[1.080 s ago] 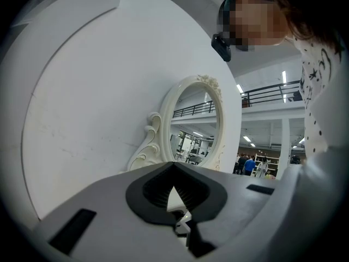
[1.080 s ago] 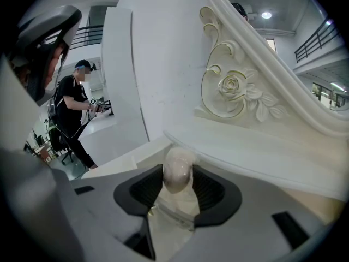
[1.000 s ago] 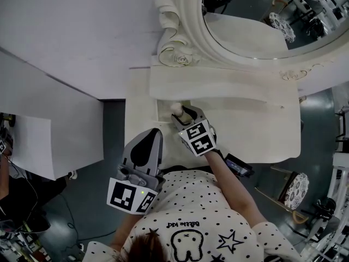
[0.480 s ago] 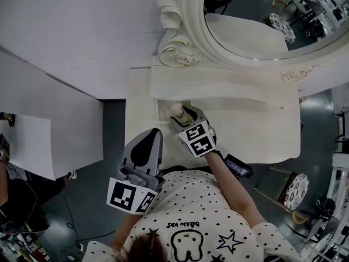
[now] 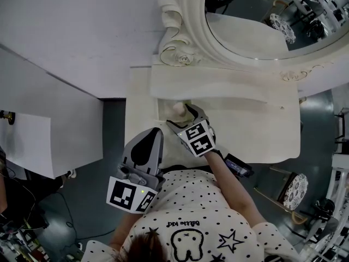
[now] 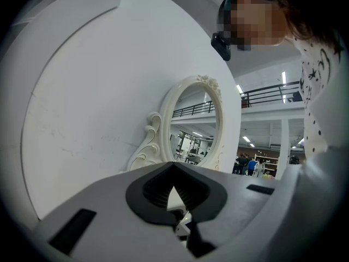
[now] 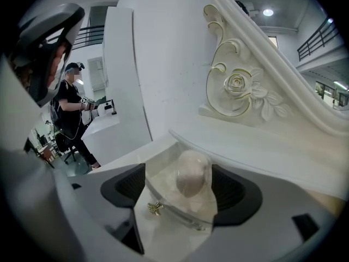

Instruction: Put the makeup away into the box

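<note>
White vanity top w/ ornate mirror at its far side. A pale egg-shaped makeup puff in a clear case stands upright in the open box at the top's left end. R gripper straddles it, tilted down, jaws just spread wide, pads clear of the puff. L gripper sits nearer, by the vanity's near-left corner, jaws together, nothing btwn them.

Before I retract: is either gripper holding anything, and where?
Nothing held. Right gripper: jaws have just been opening, not pressing the cased sponge between them. Left gripper: shut, empty.
</note>
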